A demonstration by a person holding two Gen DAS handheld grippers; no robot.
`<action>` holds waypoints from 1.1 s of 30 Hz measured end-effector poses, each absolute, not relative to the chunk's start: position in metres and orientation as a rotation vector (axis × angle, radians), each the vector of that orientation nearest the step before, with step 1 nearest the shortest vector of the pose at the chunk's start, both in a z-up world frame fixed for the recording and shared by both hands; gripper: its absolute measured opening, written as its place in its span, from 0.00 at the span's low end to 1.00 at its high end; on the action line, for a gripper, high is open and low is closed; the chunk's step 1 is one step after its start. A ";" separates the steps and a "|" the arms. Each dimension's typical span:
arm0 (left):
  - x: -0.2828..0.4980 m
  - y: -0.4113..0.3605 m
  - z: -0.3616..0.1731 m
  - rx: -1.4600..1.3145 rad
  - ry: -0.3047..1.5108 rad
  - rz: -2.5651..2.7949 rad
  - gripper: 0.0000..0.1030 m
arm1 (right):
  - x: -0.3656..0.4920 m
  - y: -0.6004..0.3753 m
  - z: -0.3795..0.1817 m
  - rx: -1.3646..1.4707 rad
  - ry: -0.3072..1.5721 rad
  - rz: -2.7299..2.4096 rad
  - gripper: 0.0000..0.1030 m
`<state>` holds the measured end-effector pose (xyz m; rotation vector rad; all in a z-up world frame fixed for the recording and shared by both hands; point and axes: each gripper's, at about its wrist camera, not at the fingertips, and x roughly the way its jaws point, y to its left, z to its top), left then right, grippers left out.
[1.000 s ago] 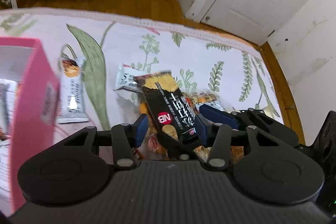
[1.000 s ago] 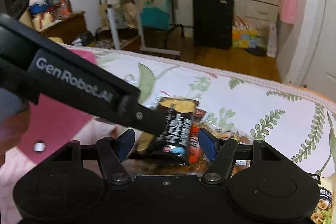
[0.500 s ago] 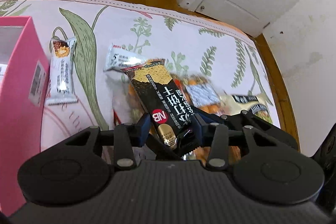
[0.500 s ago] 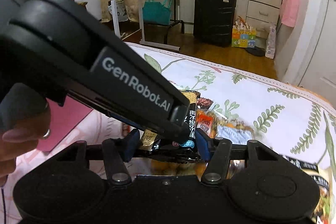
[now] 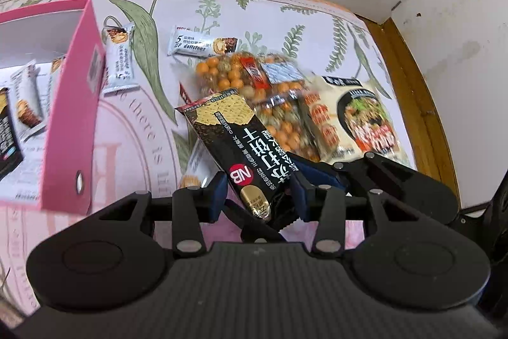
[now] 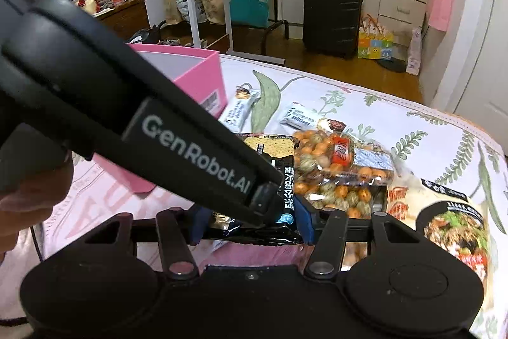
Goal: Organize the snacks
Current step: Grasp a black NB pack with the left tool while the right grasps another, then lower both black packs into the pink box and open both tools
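A black cracker packet (image 5: 241,142) hangs tilted above the snack pile, and both grippers have hold of its lower end. My left gripper (image 5: 258,199) is shut on it across its width. In the right wrist view the same packet's crumpled end (image 6: 254,235) spans the blue pads of my right gripper (image 6: 252,226), whose jaws are closing and touch both sides of it. The left gripper's black body (image 6: 177,145) crosses that view diagonally and hides most of the packet. The open pink box (image 5: 70,104) stands at the left and holds several snacks.
On the floral cloth (image 5: 222,8) lie two white snack bars (image 5: 119,59) (image 5: 203,45), a clear bag of orange and green coated nuts (image 5: 270,91) and a noodle bag (image 5: 365,116). A hand (image 6: 35,196) holds the left gripper. The table's wooden edge (image 5: 435,116) runs along the right.
Both grippers have risen and shifted toward the pink box, carrying the black packet up off the pile. The right gripper's jaws have narrowed onto the packet. More of the box and noodle bag shows.
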<state>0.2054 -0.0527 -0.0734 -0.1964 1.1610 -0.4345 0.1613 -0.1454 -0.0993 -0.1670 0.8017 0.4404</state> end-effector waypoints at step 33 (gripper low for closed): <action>0.183 0.107 -0.032 -0.236 0.977 -0.163 0.46 | 0.164 -0.004 -0.065 -0.327 0.647 0.746 0.58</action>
